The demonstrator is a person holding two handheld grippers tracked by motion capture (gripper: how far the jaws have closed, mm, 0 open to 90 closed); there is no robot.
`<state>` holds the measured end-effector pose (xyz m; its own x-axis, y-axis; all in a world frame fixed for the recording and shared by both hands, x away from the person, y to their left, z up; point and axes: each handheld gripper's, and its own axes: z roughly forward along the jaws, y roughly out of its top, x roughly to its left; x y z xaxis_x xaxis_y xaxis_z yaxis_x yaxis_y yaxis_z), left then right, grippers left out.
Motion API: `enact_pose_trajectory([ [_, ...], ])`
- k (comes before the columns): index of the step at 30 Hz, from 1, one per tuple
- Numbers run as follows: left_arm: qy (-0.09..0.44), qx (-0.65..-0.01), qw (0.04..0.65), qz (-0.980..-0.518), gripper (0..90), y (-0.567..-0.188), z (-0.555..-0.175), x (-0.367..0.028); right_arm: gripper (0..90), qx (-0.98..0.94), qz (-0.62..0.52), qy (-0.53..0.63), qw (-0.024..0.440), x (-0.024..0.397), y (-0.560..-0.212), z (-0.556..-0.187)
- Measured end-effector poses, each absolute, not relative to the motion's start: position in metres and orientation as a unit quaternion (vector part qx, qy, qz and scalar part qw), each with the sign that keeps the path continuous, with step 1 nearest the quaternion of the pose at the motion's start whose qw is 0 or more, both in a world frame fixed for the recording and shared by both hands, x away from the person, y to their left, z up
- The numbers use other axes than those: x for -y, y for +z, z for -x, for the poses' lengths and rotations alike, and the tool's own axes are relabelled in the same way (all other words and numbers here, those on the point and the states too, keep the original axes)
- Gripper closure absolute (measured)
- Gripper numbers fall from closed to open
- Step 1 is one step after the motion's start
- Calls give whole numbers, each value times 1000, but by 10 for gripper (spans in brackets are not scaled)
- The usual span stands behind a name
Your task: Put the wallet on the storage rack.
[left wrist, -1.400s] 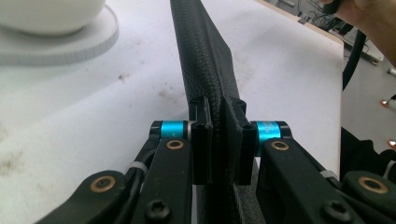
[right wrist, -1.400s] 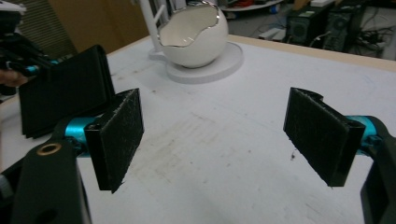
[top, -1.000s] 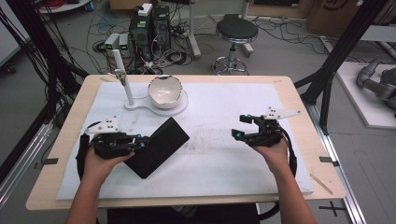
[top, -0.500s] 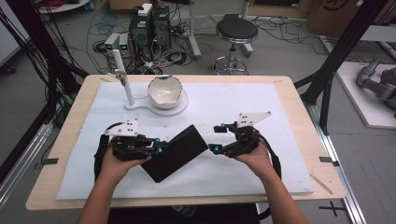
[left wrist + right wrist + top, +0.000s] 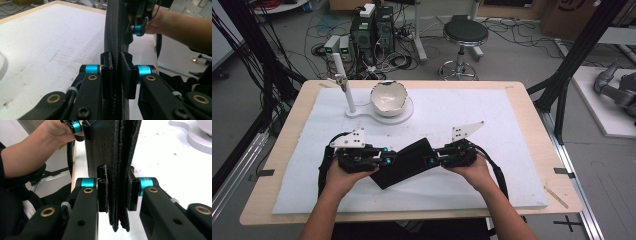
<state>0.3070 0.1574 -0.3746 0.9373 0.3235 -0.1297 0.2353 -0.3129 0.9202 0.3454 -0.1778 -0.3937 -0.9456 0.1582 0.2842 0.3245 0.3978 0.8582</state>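
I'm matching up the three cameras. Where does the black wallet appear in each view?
High view: black wallet, lower centre, between both grippers.
Left gripper view: edge-on, rising from the jaws.
Right gripper view: edge-on, layered, centre.
Shared landmark: the white mat beneath.

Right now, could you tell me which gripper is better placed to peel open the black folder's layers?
Probably the right gripper: the black folder shows separate layered edges there, while the left gripper clamps the rounded spine.
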Motion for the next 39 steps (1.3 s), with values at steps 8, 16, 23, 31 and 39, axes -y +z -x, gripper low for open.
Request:
enact_pose_trajectory([
  [8,51,-201,576,-790,611,-369,-310,-167,787,832,150,-531,61,180,-391,-343],
  [16,79,-248,581,-771,424,-365,-311,-200,784,814,190,-549,3,200,-383,-344],
  [23,103,-288,568,-764,338,-373,-311,-228,784,802,198,-563,-19,214,-372,-345],
  [31,119,-296,544,-776,240,-382,-310,-236,784,793,207,-572,-40,219,-348,-356],
  [39,121,-287,544,-780,203,-382,-309,-236,784,788,219,-572,-59,213,-314,-383],
])
